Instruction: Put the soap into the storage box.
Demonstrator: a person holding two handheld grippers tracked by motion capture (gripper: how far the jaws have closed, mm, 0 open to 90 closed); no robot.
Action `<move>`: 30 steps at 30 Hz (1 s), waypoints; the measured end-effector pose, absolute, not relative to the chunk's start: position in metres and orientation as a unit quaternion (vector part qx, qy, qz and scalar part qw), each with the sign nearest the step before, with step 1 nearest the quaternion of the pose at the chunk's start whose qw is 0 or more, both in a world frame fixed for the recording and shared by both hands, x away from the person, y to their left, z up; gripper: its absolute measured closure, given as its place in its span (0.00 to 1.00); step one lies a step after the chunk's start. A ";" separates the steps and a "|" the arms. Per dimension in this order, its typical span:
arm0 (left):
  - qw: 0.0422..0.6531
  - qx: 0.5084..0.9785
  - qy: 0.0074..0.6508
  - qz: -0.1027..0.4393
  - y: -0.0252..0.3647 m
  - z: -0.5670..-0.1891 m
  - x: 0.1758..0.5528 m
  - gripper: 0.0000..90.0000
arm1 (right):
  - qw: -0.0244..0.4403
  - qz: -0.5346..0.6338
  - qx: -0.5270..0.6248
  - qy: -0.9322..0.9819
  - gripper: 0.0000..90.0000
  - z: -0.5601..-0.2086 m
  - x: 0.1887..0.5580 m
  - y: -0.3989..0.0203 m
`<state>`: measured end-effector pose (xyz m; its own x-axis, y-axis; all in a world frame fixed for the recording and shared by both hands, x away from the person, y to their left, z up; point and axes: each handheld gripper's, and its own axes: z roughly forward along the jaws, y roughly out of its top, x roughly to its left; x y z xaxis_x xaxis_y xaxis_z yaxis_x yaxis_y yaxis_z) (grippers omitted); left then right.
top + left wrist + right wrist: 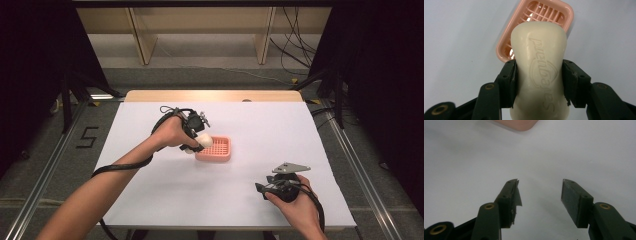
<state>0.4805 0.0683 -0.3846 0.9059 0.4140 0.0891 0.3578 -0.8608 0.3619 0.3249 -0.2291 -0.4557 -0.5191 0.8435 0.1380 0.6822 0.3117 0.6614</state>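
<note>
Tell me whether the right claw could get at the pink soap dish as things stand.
Probably yes. The right claw stands open with bare white table between it and the pink soap dish; but the left claw, gripping the soap bar, crowds the dish's far side.

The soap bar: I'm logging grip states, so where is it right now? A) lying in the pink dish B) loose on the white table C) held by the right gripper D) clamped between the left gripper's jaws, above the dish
D: the left gripper has its pads pressed on both sides of the soap bar, with the pink dish beyond it.
</note>
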 end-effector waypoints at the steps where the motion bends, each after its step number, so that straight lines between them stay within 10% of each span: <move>1: 0.171 0.961 0.201 0.082 0.068 -0.385 0.481 0.54 | 0.118 0.343 0.476 0.801 0.53 -0.456 0.325 -0.229; 30: 0.176 0.963 0.184 0.086 0.054 -0.393 0.489 0.54 | 0.126 0.343 0.474 0.801 0.53 -0.455 0.324 -0.231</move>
